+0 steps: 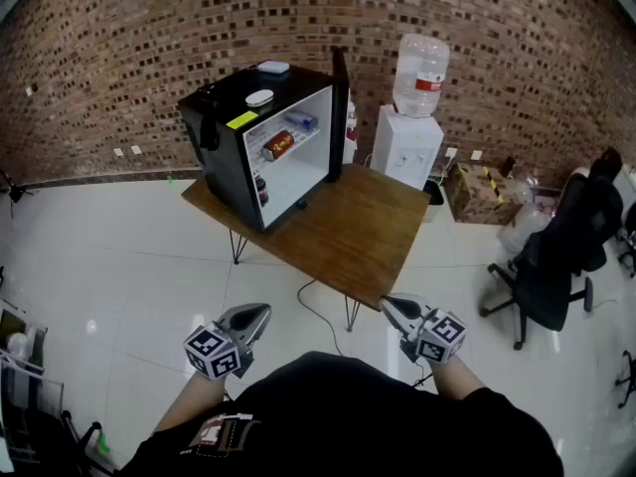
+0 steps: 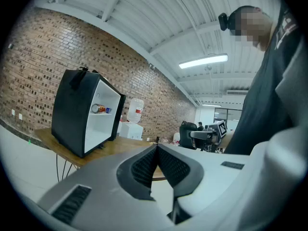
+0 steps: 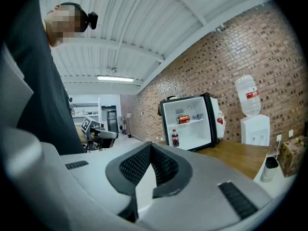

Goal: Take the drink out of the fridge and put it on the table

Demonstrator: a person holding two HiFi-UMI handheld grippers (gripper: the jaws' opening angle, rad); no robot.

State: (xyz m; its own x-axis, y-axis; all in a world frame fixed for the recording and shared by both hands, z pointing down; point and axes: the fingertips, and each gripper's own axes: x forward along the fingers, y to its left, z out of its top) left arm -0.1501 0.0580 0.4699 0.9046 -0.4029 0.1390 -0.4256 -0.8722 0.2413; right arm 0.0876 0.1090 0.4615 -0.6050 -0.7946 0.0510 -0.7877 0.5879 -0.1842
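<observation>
Wide shot first: the wooden table (image 1: 370,229) sits out on the white floor, and the black mini fridge (image 1: 221,127) takes up its far left corner, door (image 1: 340,107) swung open already. The near right half of the table is bare wood, which looks like the landing spot.

Both tools hang low by the person's body, well apart from the table. The left gripper (image 1: 256,316) has its jaws pressed together with nothing between them. The right gripper (image 1: 392,308) is the same, shut and empty.

Inside the fridge, a dark cola bottle (image 3: 175,138) stands upright on the bottom, near the front opening. A red can (image 3: 183,119) lies on its side on the upper shelf. Either could be the drink.

So this reads as the approach, with the pick not yet begun. The next move calls for closing in on the table, spreading one pair of jaws, and reaching through the open front.
</observation>
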